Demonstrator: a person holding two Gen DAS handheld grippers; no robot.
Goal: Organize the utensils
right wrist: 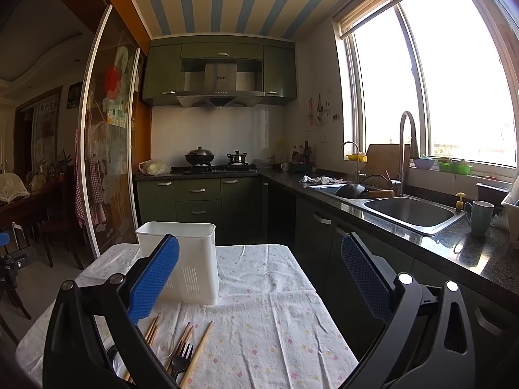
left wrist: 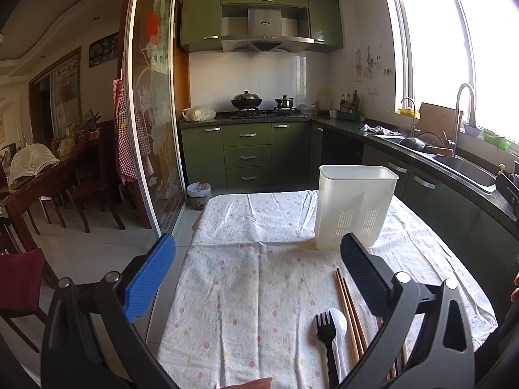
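A white plastic utensil holder [left wrist: 353, 206] stands upright on the cloth-covered table [left wrist: 246, 288]; it also shows in the right wrist view [right wrist: 186, 261]. A black fork [left wrist: 326, 337], a white spoon [left wrist: 339, 330] and brown chopsticks [left wrist: 352, 317] lie on the cloth near me. In the right wrist view more chopsticks [right wrist: 198, 350], a black fork [right wrist: 181, 359] and a clear spoon [right wrist: 167, 343] lie there. My left gripper [left wrist: 258, 275] is open and empty above the table. My right gripper [right wrist: 259, 278] is open and empty, right of the holder.
A dark counter with a sink [right wrist: 408, 214], faucet [right wrist: 407, 149] and mug [right wrist: 480, 217] runs along the right. Green cabinets and a stove [left wrist: 259, 110] stand at the back. A glass sliding door [left wrist: 152, 113] and dining chairs [left wrist: 94, 178] are on the left.
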